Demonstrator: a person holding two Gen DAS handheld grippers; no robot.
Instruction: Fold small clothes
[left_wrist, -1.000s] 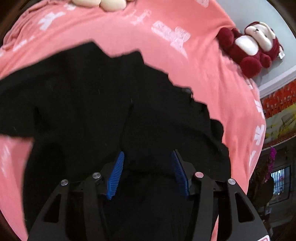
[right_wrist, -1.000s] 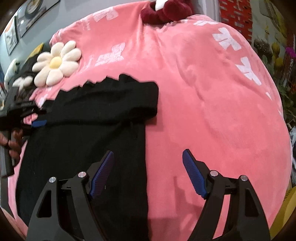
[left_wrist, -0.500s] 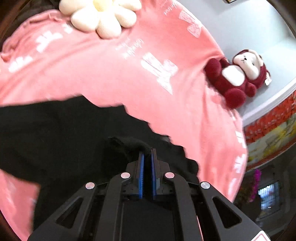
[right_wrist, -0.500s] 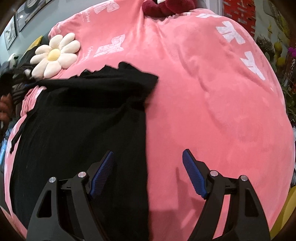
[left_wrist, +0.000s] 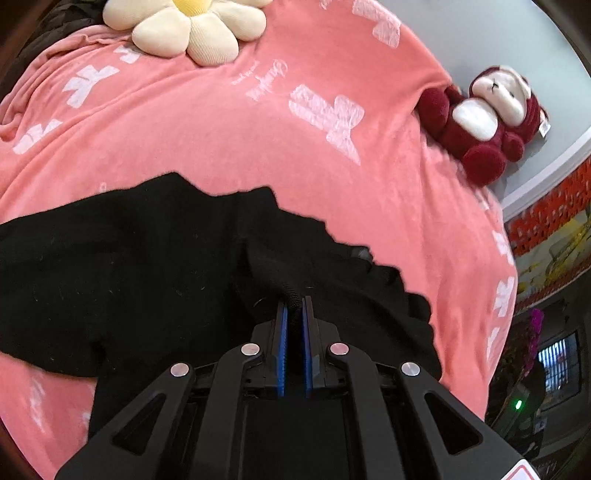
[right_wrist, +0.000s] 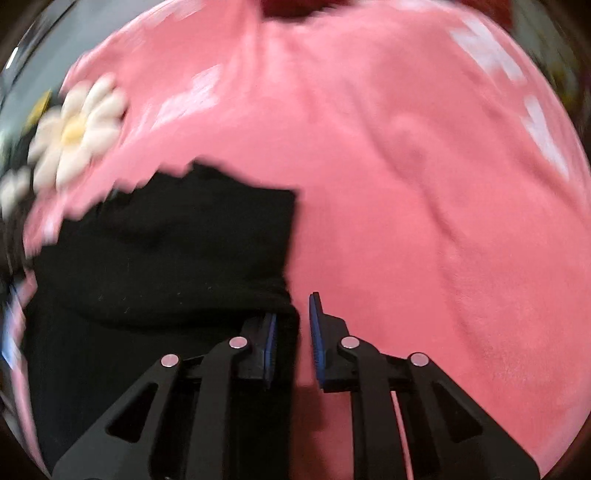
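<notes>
A black garment (left_wrist: 140, 266) lies spread on a pink blanket (left_wrist: 229, 140). My left gripper (left_wrist: 294, 308) is shut on a raised fold of the black garment, pinched between the blue pads. In the right wrist view the black garment (right_wrist: 166, 251) covers the lower left, its right edge running down between the fingers. My right gripper (right_wrist: 291, 317) has its jaws nearly closed around that edge, with a narrow gap still showing. This view is motion-blurred.
A cream flower cushion (left_wrist: 192, 29) lies at the far edge of the blanket; it also shows in the right wrist view (right_wrist: 74, 133). A dark red plush toy (left_wrist: 484, 125) sits at the right edge near a grey wall. Shelves and a screen stand beyond the bed's right side.
My left gripper closed on a fold of the garment and has lifted it slightly. My right gripper went from wide open to nearly closed around the garment's right edge, moving quickly.
</notes>
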